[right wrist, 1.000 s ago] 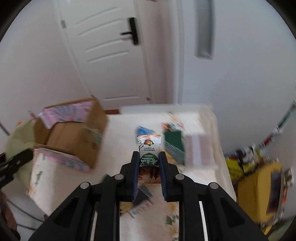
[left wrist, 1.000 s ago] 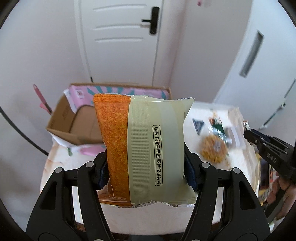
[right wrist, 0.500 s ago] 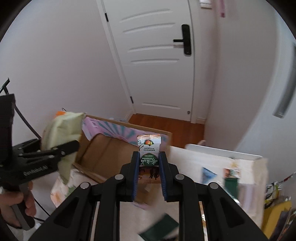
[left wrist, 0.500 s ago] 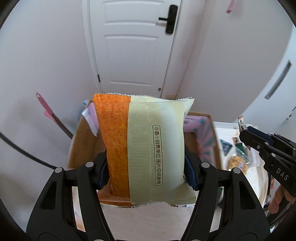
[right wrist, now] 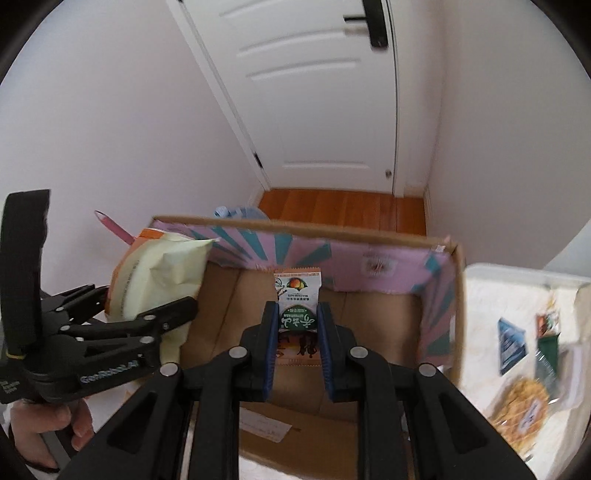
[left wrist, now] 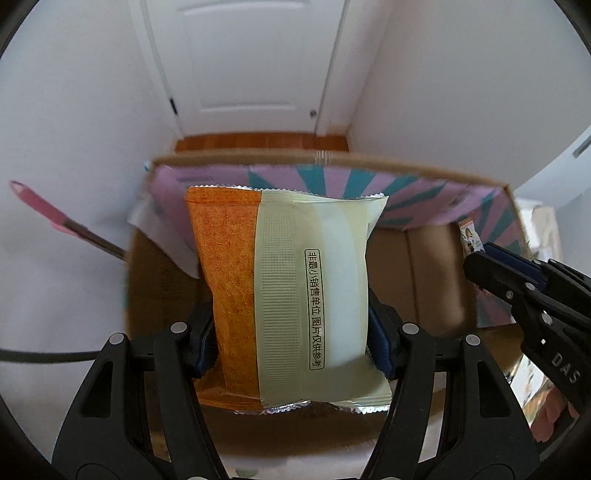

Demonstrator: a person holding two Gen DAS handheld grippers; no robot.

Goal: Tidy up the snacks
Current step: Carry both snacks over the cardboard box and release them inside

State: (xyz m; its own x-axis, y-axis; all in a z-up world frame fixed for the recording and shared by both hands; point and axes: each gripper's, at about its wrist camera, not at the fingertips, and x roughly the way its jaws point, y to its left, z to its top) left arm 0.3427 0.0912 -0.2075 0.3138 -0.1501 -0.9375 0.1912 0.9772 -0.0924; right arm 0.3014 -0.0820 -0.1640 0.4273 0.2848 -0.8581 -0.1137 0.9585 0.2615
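Left tool [left wrist: 291, 343] clamping orange-cream snack bag [left wrist: 284, 291], right tool [right wrist: 295, 325] pinching small sachet [right wrist: 297, 295], apparently above cardboard box [right wrist: 369, 240]

Both wrist views look steeply down, close above the same slightly blurred cardboard box [left wrist: 436, 266].

A white panelled door [right wrist: 325, 92] with a black handle [right wrist: 373, 22] stands beyond the wooden floor [right wrist: 343, 208].

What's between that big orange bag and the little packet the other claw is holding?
Nothing but bare cardboard box floor. The right wrist view shows the orange bag at the box's left and the small packet in the middle, with open space between them.
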